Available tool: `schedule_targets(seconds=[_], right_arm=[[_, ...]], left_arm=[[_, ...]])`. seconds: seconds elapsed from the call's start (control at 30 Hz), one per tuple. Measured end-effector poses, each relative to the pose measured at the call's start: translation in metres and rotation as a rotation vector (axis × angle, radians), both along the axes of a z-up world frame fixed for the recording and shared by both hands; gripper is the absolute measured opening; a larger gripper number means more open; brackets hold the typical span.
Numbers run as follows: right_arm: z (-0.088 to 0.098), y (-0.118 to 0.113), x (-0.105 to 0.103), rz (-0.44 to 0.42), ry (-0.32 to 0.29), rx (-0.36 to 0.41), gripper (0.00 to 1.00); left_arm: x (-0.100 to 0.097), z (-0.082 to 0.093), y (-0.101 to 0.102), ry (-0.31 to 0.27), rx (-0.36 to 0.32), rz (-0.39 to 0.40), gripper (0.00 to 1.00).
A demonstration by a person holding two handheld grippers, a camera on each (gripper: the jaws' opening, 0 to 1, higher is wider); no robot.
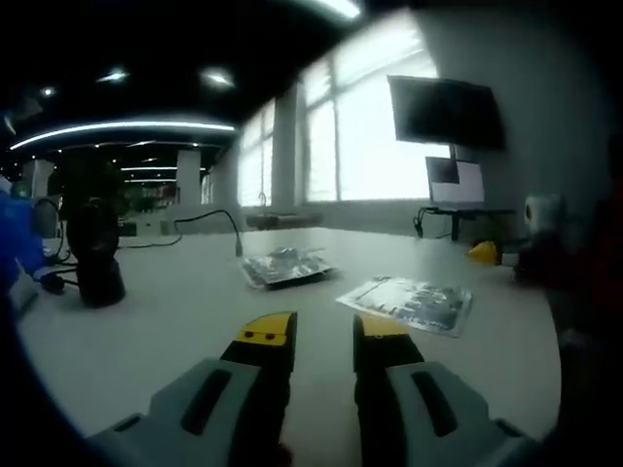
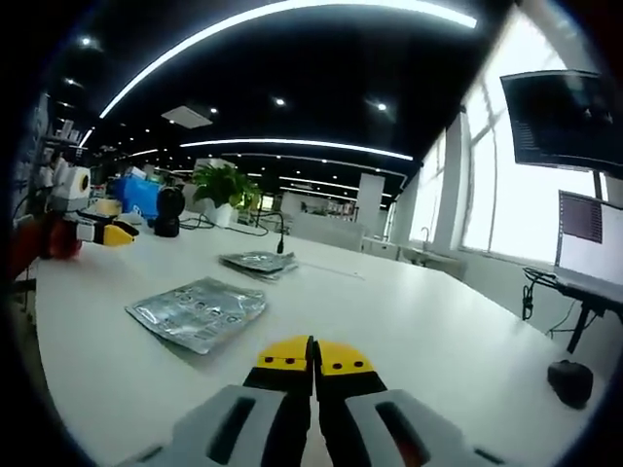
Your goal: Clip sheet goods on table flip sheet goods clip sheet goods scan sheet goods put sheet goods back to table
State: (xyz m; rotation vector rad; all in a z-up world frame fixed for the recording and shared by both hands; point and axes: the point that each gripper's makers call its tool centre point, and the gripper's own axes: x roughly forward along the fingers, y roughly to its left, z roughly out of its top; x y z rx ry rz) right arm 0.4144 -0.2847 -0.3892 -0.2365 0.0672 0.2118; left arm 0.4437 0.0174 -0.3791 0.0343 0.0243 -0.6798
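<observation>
Left claw & right claw, grey bodies, black jaws w/ yellow tips

You won't find any text you can read here. The silver packet on the counter nearest your right hand-held gripper carries dark printed marks, but they're too blurred to make out. The same goes for the two packets in the left gripper view, the near packet and the far packet. The lit screen by the window shows a pale page with nothing legible.
</observation>
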Motion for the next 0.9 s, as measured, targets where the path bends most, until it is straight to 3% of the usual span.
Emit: schedule_targets(seconds=[0.23, 0.9], right_arm=[[0.0007, -0.0015, -0.0002, 0.004, -0.001, 0.024, 0.00], [-0.0021, -0.0036, 0.0008, -0.002, 0.009, 0.003, 0.00]], left_arm=[[0.0014, -0.0008, -0.0003, -0.003, 0.009, -0.001, 0.17], [0.0019, -0.0013, -0.0021, -0.005, 0.016, -0.006, 0.16]])
